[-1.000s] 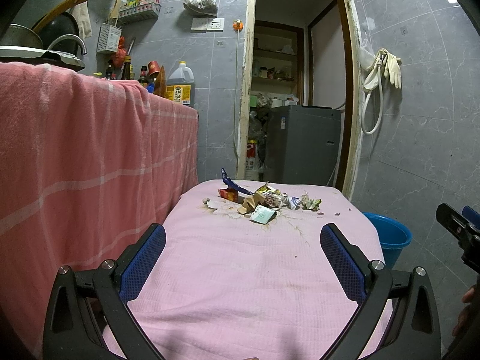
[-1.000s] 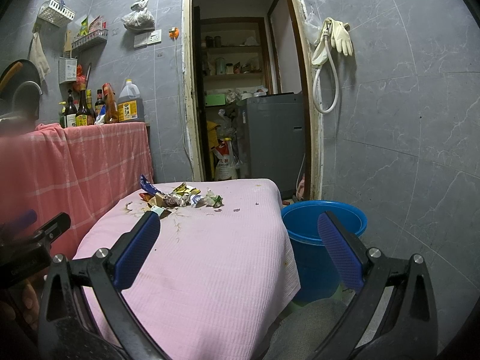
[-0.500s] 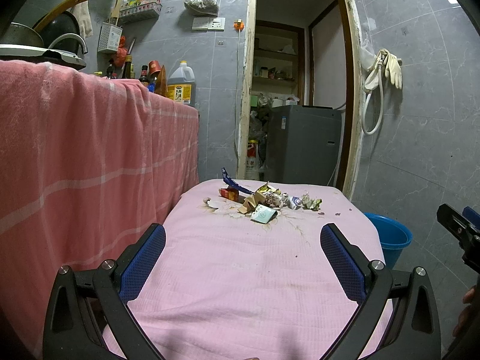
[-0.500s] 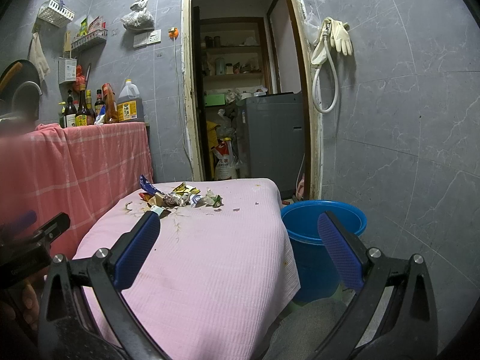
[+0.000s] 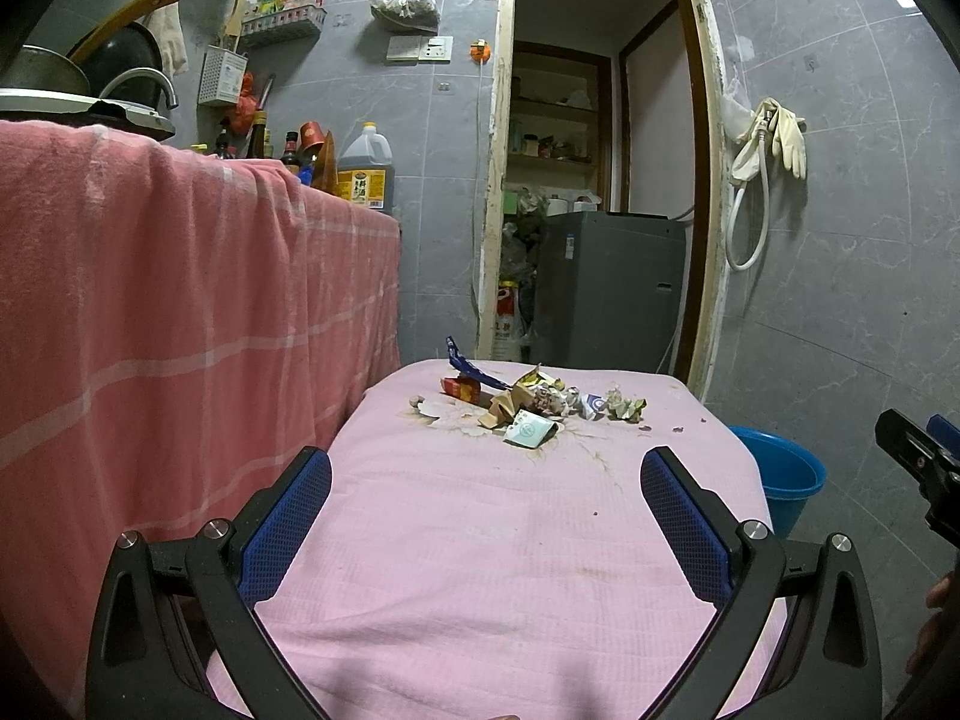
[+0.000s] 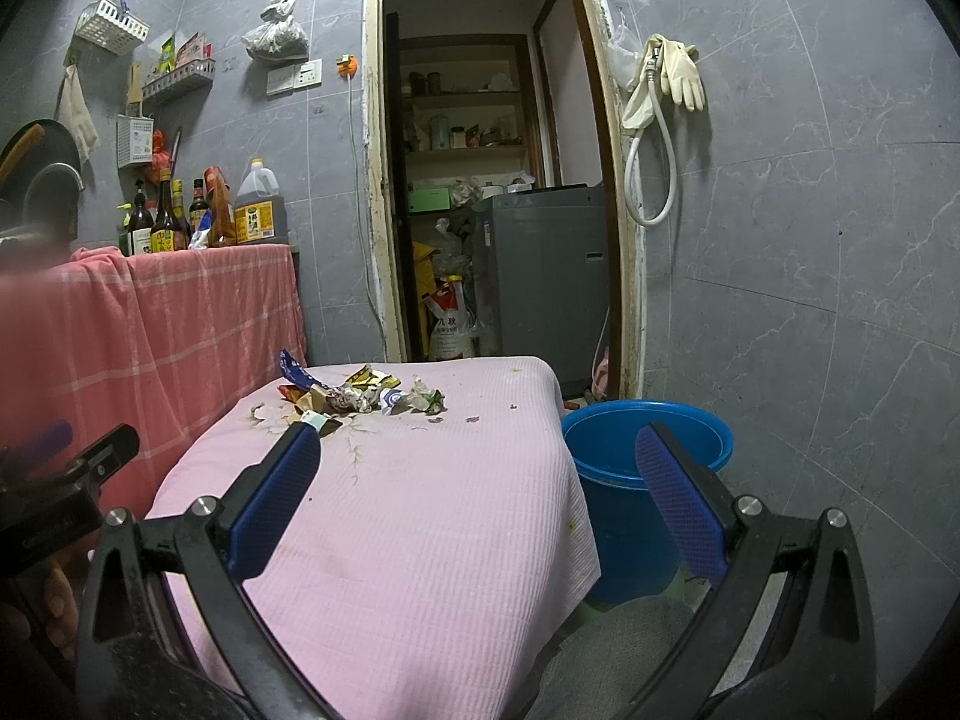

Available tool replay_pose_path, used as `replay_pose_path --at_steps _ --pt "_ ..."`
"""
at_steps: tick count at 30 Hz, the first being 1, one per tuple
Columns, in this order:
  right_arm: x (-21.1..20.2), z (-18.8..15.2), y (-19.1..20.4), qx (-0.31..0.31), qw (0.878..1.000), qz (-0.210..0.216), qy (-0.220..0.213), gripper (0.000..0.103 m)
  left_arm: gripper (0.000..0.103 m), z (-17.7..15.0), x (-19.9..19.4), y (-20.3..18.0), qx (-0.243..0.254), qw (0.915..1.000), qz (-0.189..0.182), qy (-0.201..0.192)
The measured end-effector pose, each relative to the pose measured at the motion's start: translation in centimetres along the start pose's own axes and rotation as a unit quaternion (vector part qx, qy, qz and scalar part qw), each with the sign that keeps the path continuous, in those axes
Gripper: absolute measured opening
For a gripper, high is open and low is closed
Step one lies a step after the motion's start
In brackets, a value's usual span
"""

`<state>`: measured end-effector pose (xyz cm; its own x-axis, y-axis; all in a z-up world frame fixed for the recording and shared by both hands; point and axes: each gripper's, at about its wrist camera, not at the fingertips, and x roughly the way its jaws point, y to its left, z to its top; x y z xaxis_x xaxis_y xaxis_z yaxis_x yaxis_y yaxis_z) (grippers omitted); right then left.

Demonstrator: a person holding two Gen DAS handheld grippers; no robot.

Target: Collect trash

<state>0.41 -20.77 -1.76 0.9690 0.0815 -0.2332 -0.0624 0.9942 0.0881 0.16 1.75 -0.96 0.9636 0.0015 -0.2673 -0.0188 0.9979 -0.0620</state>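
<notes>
A pile of crumpled wrappers and paper trash (image 5: 528,405) lies at the far end of a low table covered in pink cloth (image 5: 480,540); it also shows in the right wrist view (image 6: 360,399). A blue bucket (image 6: 645,456) stands on the floor right of the table, also in the left wrist view (image 5: 780,480). My left gripper (image 5: 486,474) is open and empty over the table's near part, well short of the trash. My right gripper (image 6: 477,462) is open and empty, over the table's right edge and the bucket.
A counter draped in a pink checked towel (image 5: 180,330) rises on the left, with bottles (image 6: 174,219) and an oil jug (image 5: 363,171) on top. An open doorway with a grey appliance (image 5: 606,288) is behind the table. A grey tiled wall (image 6: 810,270) is on the right.
</notes>
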Motion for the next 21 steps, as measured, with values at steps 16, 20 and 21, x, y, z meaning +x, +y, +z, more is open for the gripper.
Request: replay_pose_path --at_steps 16,20,21 --pt "0.1 0.0 -0.2 0.001 1.0 0.002 0.002 0.103 0.101 0.4 0.3 1.3 0.0 1.0 0.002 0.001" --pt "0.3 0.2 -0.1 -0.004 1.0 0.005 -0.004 0.103 0.101 0.7 0.9 1.4 0.001 1.0 0.004 -0.002" --pt "0.5 0.3 0.0 -0.005 1.0 0.008 -0.007 0.103 0.101 0.8 1.1 1.6 0.0 1.0 0.005 -0.002"
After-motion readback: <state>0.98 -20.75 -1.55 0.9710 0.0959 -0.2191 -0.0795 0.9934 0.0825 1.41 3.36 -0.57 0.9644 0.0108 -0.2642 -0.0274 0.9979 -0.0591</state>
